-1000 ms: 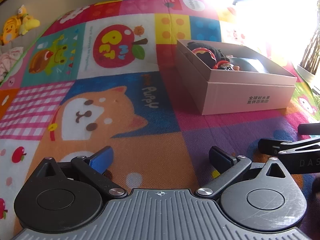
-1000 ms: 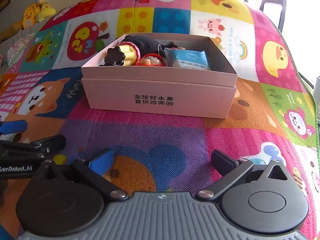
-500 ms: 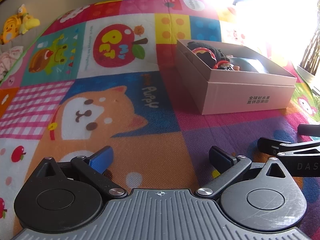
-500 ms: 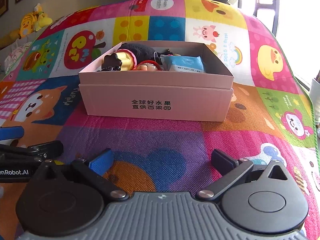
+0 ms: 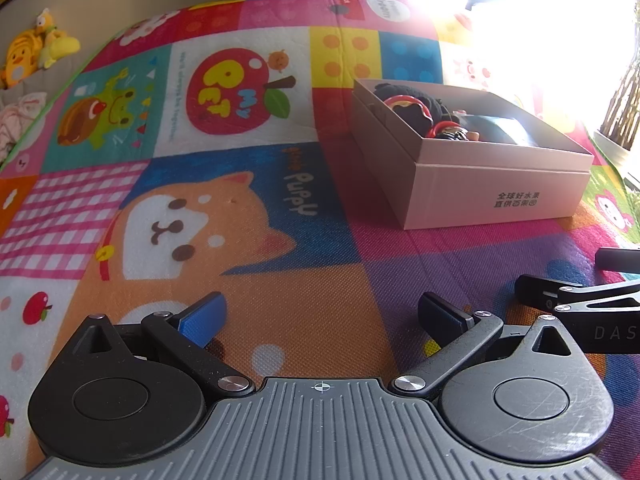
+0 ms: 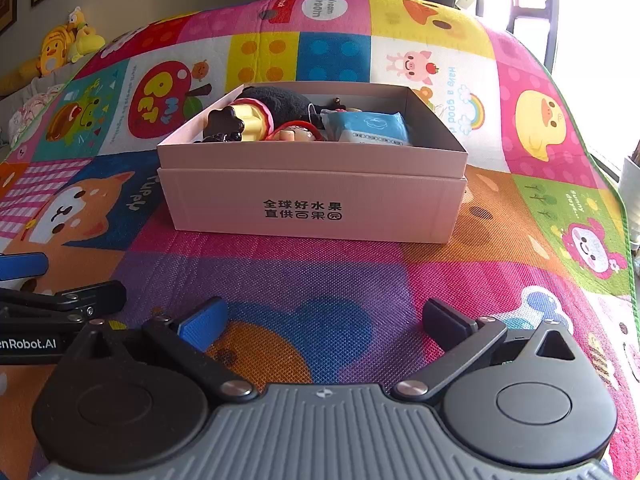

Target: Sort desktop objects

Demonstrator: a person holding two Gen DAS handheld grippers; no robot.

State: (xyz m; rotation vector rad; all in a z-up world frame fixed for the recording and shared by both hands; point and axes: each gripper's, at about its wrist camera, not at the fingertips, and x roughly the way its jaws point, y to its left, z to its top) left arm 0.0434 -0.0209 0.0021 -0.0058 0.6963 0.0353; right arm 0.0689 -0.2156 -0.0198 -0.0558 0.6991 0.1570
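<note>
A pink cardboard box (image 6: 312, 200) sits on a colourful patchwork play mat (image 6: 320, 280), its long side facing the right gripper (image 6: 326, 320), which is straight in front of it and a little way back. Inside lie a black plush toy (image 6: 280, 100), a dark flower-shaped toy with a yellow body (image 6: 236, 126), a small red-rimmed figure (image 6: 298, 132) and a blue tissue pack (image 6: 370, 126). The left gripper (image 5: 324, 318) lies low beside the right one; from it the box is ahead and off to the right, so the right gripper is nearer. Both grippers are spread wide and hold nothing. No loose object shows on the mat between grippers and box, so sorting looks finished. Yellow plush toys (image 6: 60, 50) rest at the mat's far left edge.
</note>
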